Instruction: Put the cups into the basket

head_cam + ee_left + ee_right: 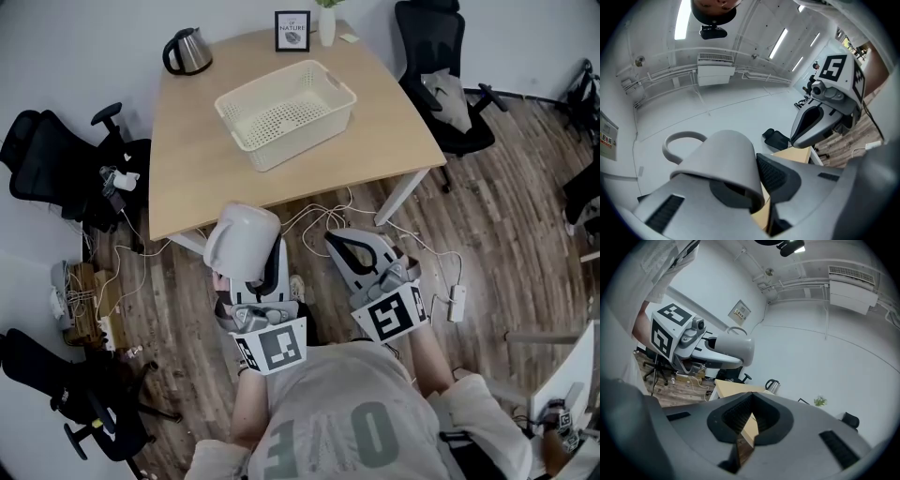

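Note:
A white cup (242, 242) with a loop handle is clamped upside down in my left gripper (253, 262), held low over the floor just before the table's near edge. The left gripper view shows the cup (719, 161) lying across the jaws, one pad (776, 176) pressed to its side. My right gripper (351, 247) hangs beside it, shut with nothing in it; its jaw tips meet in the right gripper view (749, 416). The cream perforated basket (286, 101) stands empty on the wooden table (206, 169), well ahead of both grippers.
A black kettle (187, 50), a framed picture (292, 30) and a small vase (326, 23) stand at the table's far edge. Office chairs (56, 159) (441, 66) flank the table. Cables (319, 216) trail over the wood floor under it.

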`<state>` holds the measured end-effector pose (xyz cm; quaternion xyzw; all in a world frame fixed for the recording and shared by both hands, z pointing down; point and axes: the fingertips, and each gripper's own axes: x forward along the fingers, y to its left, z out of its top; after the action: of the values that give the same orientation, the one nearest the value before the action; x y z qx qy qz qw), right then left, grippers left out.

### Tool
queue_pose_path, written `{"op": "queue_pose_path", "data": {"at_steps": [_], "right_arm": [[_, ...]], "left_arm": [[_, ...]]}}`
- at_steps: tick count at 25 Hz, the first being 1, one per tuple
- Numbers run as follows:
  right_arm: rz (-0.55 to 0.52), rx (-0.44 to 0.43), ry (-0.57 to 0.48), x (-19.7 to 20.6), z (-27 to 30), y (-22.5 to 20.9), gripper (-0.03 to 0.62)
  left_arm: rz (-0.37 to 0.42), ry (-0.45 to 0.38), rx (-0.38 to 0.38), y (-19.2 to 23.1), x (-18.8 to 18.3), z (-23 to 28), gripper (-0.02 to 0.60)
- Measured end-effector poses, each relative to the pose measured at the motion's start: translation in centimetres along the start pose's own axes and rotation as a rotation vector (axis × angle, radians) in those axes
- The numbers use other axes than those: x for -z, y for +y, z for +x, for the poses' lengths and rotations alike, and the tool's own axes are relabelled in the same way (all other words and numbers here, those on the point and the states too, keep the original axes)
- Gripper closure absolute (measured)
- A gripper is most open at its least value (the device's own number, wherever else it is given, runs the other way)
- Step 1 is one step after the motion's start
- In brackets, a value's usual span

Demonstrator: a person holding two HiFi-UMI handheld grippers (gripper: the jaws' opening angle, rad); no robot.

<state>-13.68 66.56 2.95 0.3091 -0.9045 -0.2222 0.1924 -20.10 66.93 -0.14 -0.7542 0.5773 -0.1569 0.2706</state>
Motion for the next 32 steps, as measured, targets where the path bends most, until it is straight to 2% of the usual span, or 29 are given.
{"op": "queue_pose_path", "data": {"at_steps": [12,18,22,28,32], "right_arm": [[-0.037,0.048,0.022,-1.4,14.2,-9.7,0.595],[-0.044,0.089,0.035,-1.0,19.0,-13.3,0.595],[-0.040,0.083,0.055,-0.4,21.3,-14.6,0.595],[-0.023,0.071,0.069,0.8,23.1,-16.7,0.595],[-0.028,0.046,0.056,2.0,24.2,-19.1,0.595]], "left_arm": [[-0.005,-0.064,0.046,8.9,4.8,13.7,0.534],[-0.043,-0.119,0.059,12.2,6.1,18.9,0.534],[-0.031,-0.122,0.064,13.4,6.8,21.1,0.534],[-0.052,-0.086,0.084,13.2,8.4,24.0,0.534],[-0.049,-0.067,0.062,13.1,8.4,26.9,0.534]]}}
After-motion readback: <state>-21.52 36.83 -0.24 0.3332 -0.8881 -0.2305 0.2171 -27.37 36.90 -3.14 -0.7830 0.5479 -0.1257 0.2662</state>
